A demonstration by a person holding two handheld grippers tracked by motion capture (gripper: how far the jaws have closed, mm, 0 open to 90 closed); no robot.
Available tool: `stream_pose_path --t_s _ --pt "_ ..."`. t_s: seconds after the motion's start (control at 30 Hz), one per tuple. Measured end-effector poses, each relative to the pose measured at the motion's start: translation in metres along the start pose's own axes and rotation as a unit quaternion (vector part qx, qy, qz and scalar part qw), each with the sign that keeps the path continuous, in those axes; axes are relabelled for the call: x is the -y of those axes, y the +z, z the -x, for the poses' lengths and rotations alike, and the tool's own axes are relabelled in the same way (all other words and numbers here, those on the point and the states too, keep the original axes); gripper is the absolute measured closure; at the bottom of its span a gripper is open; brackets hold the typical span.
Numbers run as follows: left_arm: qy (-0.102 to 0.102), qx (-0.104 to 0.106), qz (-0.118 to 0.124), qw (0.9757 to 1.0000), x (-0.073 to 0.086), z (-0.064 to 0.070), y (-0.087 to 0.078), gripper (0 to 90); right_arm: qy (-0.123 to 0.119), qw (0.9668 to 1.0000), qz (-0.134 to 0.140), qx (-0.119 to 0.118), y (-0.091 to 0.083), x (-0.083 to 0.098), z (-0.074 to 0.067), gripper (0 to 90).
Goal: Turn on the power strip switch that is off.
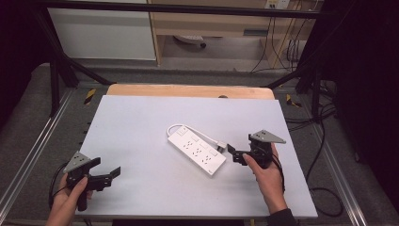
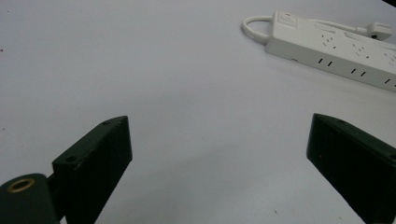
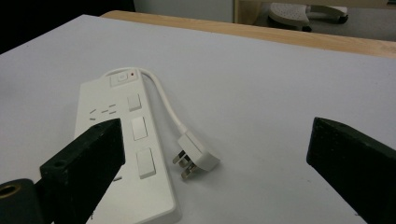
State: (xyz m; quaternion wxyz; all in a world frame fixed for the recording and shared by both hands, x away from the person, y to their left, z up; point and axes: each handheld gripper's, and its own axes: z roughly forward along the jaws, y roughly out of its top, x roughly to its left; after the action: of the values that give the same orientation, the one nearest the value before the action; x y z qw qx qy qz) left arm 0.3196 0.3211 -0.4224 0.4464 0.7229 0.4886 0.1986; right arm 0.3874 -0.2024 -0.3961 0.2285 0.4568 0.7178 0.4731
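My left gripper point(image 1: 107, 173) stands released over bare table point(image 1: 141, 122); my right gripper point(image 1: 234, 154) likewise released, white power strip point(image 1: 196, 149) just ahead, its plug point(image 3: 195, 157) lying between the jaws.

White power strip point(image 1: 196, 149) flat on bench point(image 1: 141, 122), lying diagonally, cord point(image 1: 181, 127) looped at far end. Plug point(image 1: 221, 146) beside strip, just ahead of right gripper point(image 1: 234, 154) fingers point(image 1: 231, 148), which stand apart. Right hand point(image 1: 264, 172) grips handle. Left gripper point(image 1: 107, 173) held by left hand point(image 1: 70, 195) at bench's near corner, fingers spread, strip well apart from them.
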Motion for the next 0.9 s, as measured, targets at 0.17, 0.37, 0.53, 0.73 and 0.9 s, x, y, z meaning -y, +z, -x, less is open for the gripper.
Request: stream_pose_path --t_s 0.17,0.37,0.53,0.73,0.9 --pt "-0.001 -0.002 -0.003 1.0 0.0 -0.001 0.0 6.7 -0.008 1.0 0.001 -0.003 0.003 -0.007 -0.006 6.9" --pt "0.002 -0.002 -0.004 1.0 0.0 0.001 0.001 6.7 -0.012 0.9999 0.01 -0.004 0.009 -0.015 -0.009 7.2" --pt "0.001 -0.002 -0.005 1.0 0.0 0.0 0.001 6.7 -0.018 0.9998 0.007 -0.002 0.013 -0.019 -0.012 5.7" --pt "0.001 -0.002 -0.005 1.0 0.001 0.0 0.001 6.7 -0.023 0.9997 0.004 -0.008 0.019 -0.022 -0.016 7.5" --pt "0.002 -0.003 -0.005 1.0 0.001 0.0 0.0 6.7 -0.024 0.9995 0.012 -0.015 0.02 -0.025 -0.021 14.1"
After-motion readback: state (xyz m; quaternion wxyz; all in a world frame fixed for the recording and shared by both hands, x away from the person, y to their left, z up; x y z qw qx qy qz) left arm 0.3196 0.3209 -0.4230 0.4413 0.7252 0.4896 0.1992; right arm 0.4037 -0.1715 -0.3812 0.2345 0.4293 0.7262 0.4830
